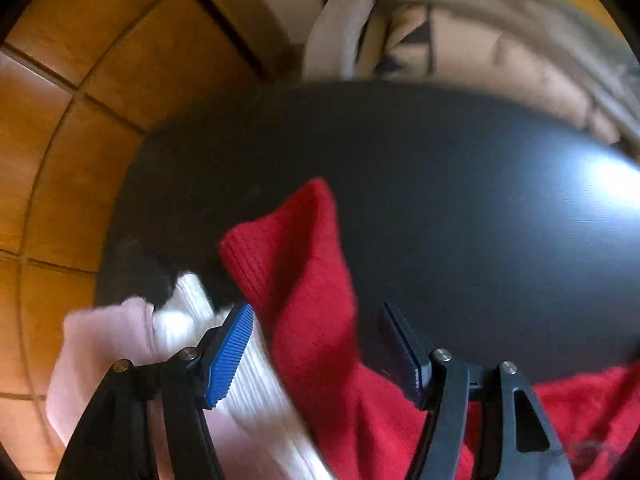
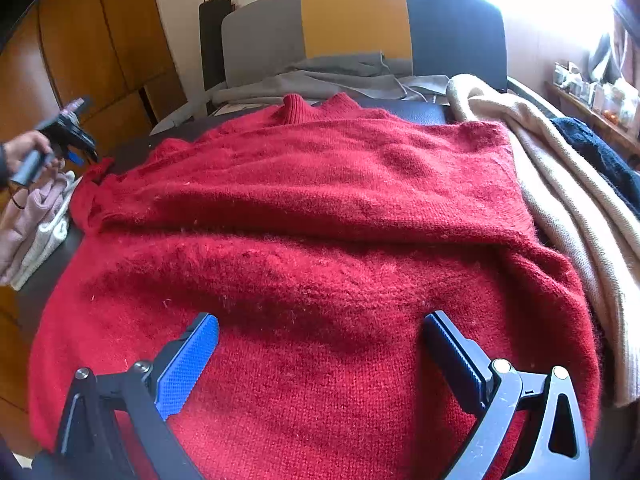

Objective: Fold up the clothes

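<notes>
Both claws stand released with nothing between their blue pads. Nearest, the right gripper (image 2: 320, 356) hovers over the lower body of the red sweater (image 2: 312, 208), which lies spread on the dark table (image 1: 420, 168), one part folded across its middle and its ribbed collar at the far edge. At the table's left side the left gripper (image 1: 320, 344), held in a hand (image 2: 20, 152), points down at a red ribbed cuff (image 1: 288, 248), jaws wide. Just beside the cuff sits a small stack of folded knitwear (image 2: 36, 228), white and pale pink. Right of the sweater lies a cream knit (image 2: 568, 208). Beyond are a grey garment (image 2: 332, 76) and a chair back (image 2: 360, 24). No containers are visible.
</notes>
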Motion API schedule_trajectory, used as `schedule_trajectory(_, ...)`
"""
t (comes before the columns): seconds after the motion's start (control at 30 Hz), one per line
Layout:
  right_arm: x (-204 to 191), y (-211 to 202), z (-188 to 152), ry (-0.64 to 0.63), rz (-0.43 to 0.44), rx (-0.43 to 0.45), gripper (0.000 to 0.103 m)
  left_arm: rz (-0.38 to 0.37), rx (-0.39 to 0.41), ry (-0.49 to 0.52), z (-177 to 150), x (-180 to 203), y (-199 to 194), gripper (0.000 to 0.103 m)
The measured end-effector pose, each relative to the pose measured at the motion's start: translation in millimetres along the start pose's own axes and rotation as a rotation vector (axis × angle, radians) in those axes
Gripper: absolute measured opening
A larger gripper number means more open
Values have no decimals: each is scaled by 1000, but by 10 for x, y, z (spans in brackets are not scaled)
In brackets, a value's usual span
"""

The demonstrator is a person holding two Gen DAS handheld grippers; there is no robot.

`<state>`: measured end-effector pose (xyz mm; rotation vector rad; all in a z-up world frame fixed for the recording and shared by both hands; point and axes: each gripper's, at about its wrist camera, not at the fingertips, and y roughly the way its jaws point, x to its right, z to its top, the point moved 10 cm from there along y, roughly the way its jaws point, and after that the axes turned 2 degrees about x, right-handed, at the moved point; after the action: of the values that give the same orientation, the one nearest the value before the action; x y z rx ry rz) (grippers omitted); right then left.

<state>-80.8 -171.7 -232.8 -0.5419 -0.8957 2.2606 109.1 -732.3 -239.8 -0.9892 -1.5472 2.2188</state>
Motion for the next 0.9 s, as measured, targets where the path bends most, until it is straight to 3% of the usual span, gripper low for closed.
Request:
schedule_trajectory(0.07,3,3,1,1,1,2,103,1,-28,-17,-36,-24,163,65)
schedule_trajectory(0.1,1,7,2,1,1,2,103,-27,-19,-46,-37,-37,184,55)
schedule_trajectory(0.13,-4,10,1,0,-1,2,103,-66,-2,-82,-27,-51,177,40)
schedule_trajectory(0.17,-8,13,0,-3,-5,1,103,-87,-1,-105,-32,-75,175,13)
schedule_trajectory(0.2,-11,16,-2,-6,-9,0,103,-105,13,-120,-26,-99,140,10)
schedule_trajectory(0.3,-11,27,-3,-19,-23,-5,103,-270,133,-189,25,-102,-200,10)
schedule_trajectory(0.43,-6,30,-3,-22,-28,-6,103,-655,393,-198,-8,117,-1235,10)
schedule_trajectory(0.57,-5,34,-8,-30,-37,-9,103,-1003,629,-46,-383,503,-2568,10)
schedule_trajectory(0.73,-7,30,-9,-33,-44,-8,103,-1253,764,308,-1338,1324,-3851,10)
schedule_trajectory(0.83,-11,29,-11,-34,-46,-8,103,-1300,774,512,-1985,1873,-4168,10)
schedule_trajectory(0.9,-11,28,-11,-33,-45,-8,103,-1261,740,585,-2256,2265,-4096,10)
